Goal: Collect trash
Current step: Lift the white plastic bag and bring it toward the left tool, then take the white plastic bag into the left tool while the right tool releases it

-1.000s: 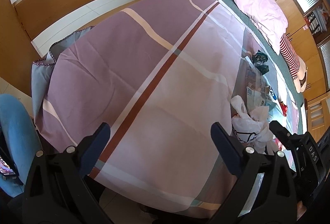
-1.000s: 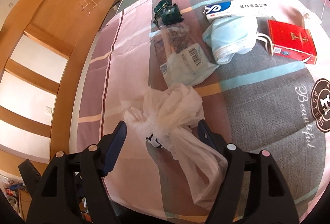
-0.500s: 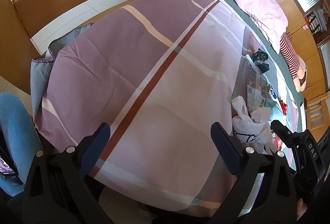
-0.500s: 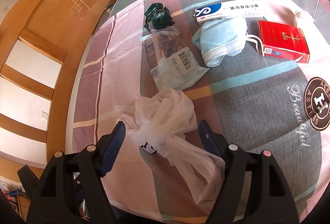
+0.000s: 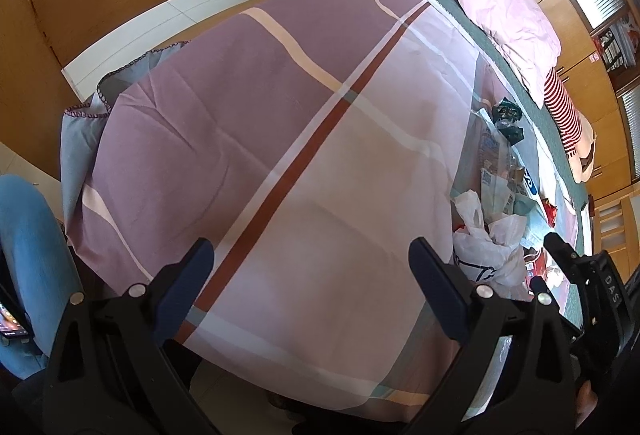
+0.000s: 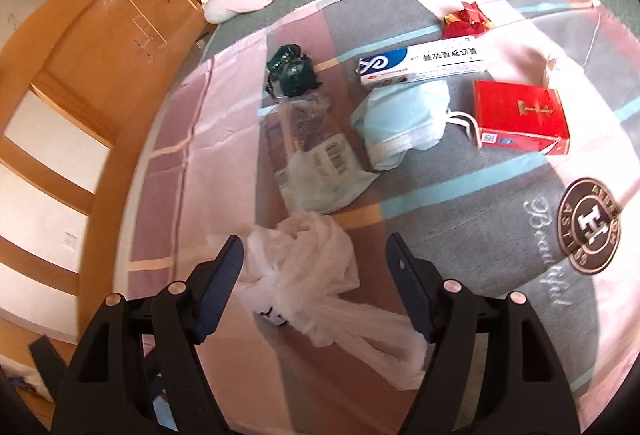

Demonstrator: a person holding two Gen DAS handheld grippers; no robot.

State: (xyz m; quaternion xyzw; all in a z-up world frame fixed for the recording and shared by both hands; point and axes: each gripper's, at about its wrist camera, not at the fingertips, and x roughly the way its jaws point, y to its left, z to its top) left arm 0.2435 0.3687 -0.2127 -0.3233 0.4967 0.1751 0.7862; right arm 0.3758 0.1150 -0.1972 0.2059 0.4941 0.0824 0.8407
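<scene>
Over on the left, the left gripper (image 5: 310,275) hangs above bare bedspread (image 5: 280,115), jaws wide and empty, well apart from the litter. Rightward, the right gripper (image 6: 314,267) is plainly nearer: its open jaws straddle the crumpled white plastic bag (image 6: 308,275) without pinching it, the bag's long tail trailing toward the right jaw. Beyond lie a clear wrapper (image 6: 316,155), face mask (image 6: 404,123) and red box (image 6: 520,117). Compared with a second ago, the right gripper has tilted, so the litter sits lower in its view; the left is unchanged.

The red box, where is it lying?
In the right wrist view, the red box lies on the bedspread at right, beside the blue face mask.
</scene>
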